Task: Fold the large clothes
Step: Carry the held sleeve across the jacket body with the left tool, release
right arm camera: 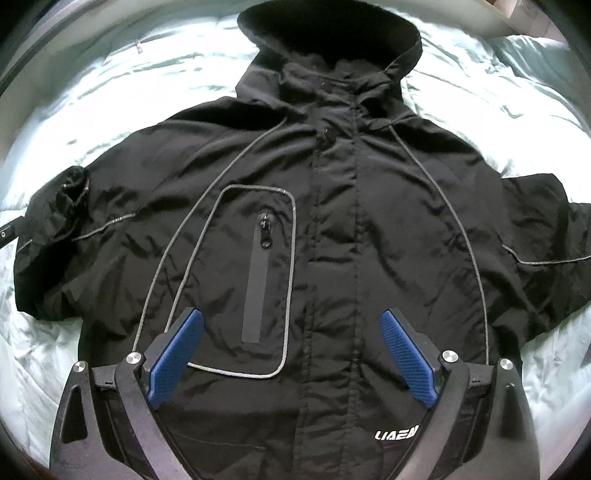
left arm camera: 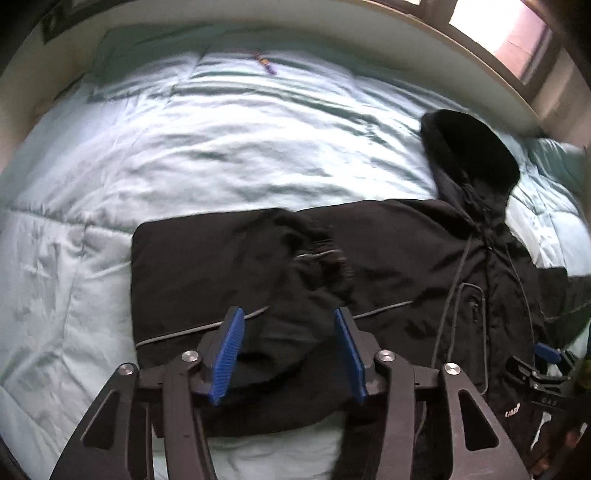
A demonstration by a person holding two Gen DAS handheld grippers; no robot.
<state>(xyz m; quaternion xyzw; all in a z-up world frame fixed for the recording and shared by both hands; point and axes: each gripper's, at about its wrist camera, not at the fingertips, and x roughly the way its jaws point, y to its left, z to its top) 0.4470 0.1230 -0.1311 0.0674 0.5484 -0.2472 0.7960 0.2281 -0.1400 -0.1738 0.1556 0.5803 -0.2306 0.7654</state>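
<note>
A black hooded jacket (right arm camera: 332,229) with grey piping lies front up on the bed, its hood (right arm camera: 328,40) at the far end. In the left wrist view one sleeve (left arm camera: 295,280) is laid across the jacket (left arm camera: 406,258), cuff (left arm camera: 321,254) toward the middle. My left gripper (left arm camera: 289,314) hovers over that sleeve, jaws apart; cloth lies between the blue pads (left arm camera: 231,354) without being pinched. My right gripper (right arm camera: 292,314) is open above the jacket's lower front, straddling the chest pocket zip (right arm camera: 264,236) and placket. It also shows at the left wrist view's right edge as a right gripper (left arm camera: 543,365). The other sleeve (right arm camera: 546,240) lies spread out.
A pale green quilted comforter (left arm camera: 184,155) covers the bed around the jacket. A small purple object (left arm camera: 266,63) lies near the far edge. A pillow (left arm camera: 554,155) sits at the right, under a window (left arm camera: 491,29). A wall runs along the far side.
</note>
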